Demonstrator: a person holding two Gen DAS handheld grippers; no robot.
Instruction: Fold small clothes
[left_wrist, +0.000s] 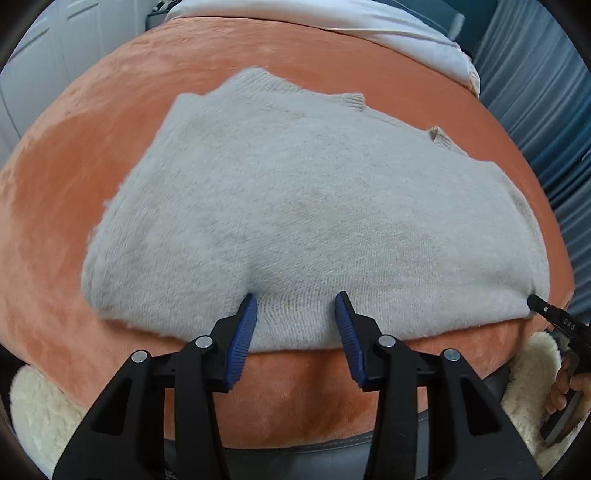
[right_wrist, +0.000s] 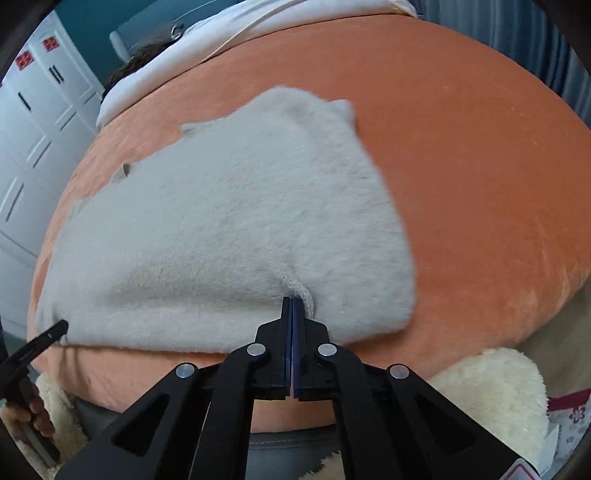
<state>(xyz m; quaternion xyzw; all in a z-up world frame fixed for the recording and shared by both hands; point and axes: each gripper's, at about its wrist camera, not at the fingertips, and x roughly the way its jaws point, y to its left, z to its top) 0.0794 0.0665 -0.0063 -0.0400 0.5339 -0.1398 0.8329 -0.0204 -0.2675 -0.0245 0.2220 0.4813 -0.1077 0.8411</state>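
A fuzzy pale grey knit sweater (left_wrist: 295, 192) (right_wrist: 240, 221) lies spread flat on an orange plush cover (left_wrist: 74, 184) (right_wrist: 480, 184), ribbed cuffs showing at its far edge. My left gripper (left_wrist: 297, 295) is open, blue pads apart over the near hem, with knit lying between them but not pressed. My right gripper (right_wrist: 291, 300) is shut, pads flat together at the near hem. A ridge of knit bunches up right beside its tips; whether any is nipped I cannot tell. In the left wrist view the right gripper (left_wrist: 533, 300) touches the sweater's near right corner.
White bedding (left_wrist: 369, 22) (right_wrist: 184, 48) lies across the far side. White cupboard doors (right_wrist: 37, 129) stand to the left, a blue curtain (left_wrist: 535, 92) to the right. Cream fleece (left_wrist: 37, 406) (right_wrist: 487, 387) hangs at the near edge. A person's hand (left_wrist: 561, 384) holds the other gripper.
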